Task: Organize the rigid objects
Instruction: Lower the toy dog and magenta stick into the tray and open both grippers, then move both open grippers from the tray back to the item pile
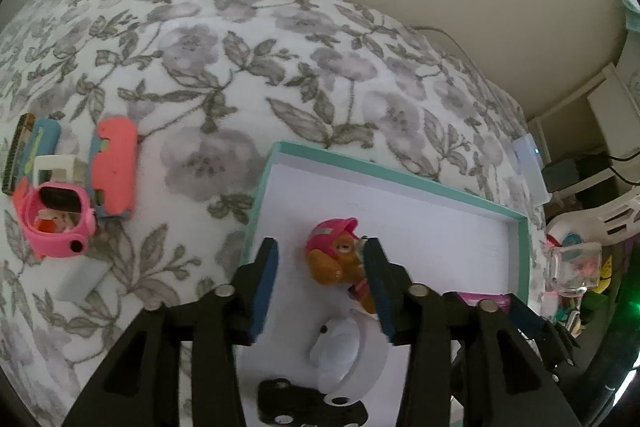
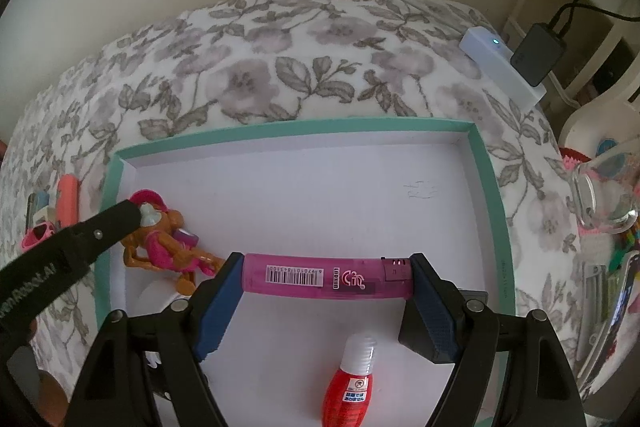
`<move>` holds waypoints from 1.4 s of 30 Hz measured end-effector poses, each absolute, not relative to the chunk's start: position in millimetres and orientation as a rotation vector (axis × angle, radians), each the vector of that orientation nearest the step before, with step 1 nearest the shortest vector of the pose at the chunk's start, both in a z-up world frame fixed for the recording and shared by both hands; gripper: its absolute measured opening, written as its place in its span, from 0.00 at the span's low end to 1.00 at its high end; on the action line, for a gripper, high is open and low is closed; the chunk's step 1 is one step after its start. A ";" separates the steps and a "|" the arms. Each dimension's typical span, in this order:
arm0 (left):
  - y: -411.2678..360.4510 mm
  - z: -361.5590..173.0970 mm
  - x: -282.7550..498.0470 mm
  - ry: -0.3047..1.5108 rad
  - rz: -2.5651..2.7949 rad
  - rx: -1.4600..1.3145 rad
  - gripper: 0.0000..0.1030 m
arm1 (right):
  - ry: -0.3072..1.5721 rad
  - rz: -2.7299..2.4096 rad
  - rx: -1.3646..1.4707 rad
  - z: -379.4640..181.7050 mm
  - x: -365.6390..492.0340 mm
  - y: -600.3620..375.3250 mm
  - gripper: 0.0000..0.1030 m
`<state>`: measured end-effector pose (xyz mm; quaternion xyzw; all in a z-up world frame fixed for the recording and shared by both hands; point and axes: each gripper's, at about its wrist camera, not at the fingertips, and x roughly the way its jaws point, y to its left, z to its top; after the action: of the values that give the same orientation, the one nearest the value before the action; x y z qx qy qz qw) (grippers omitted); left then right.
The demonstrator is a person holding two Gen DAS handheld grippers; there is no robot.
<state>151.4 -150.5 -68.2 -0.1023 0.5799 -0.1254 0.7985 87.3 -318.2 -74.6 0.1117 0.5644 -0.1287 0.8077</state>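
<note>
The pink lighter (image 2: 328, 275) is being held crosswise over the white floor of the teal-rimmed box (image 2: 490, 187), toward its near edge, and the right gripper (image 2: 326, 277) is pinching it end to end, one blue pad against each end. Whether the lighter is already touching the box floor cannot be told from here. Just below it a small red bottle with a white cap (image 2: 352, 383) is lying on the box floor.

Toward the box's left edge the toy pup figure in a pink cap (image 1: 340, 255) is lying on its side inside the box. The left gripper (image 1: 320, 259) is standing around it with its pads spread: the right pad is touching or nearly touching the figure, the left pad is clearly apart from it, so nothing is being squeezed. Nearer that camera a white ring-shaped piece (image 1: 352, 351) and a black toy car (image 1: 312, 407) are also lying in the box.

Outside the box, on the floral bed cover (image 1: 240, 67), a pink watch (image 1: 60, 223) and a coral-coloured block (image 1: 116, 167) are waiting near the left side.

Judging by this, the step in hand is placing: the figure is being let go and the lighter is about to be set down. The next move calls for lowering the lighter flat onto bare box floor, clear of the bottle, then spreading the right pads, while the left gripper is lifting straight off the figure without knocking it.
</note>
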 end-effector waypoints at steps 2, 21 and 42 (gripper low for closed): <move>-148.5 -64.7 152.1 1.243 -0.263 -0.217 0.51 | 1.210 -0.273 0.237 -75.0 87.9 -317.7 0.81; -133.0 -43.4 155.6 1.184 -0.127 -0.102 0.90 | 1.166 -0.274 0.240 -65.3 88.0 -318.4 0.97; -114.1 -52.9 159.1 1.181 -0.030 -0.066 0.91 | 1.085 -0.225 0.172 -54.1 91.3 -301.3 1.00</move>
<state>159.1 -114.1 -52.9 -0.0313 0.5564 -0.0142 0.8302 91.3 -301.3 -54.1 0.0816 0.5144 -0.1069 0.8469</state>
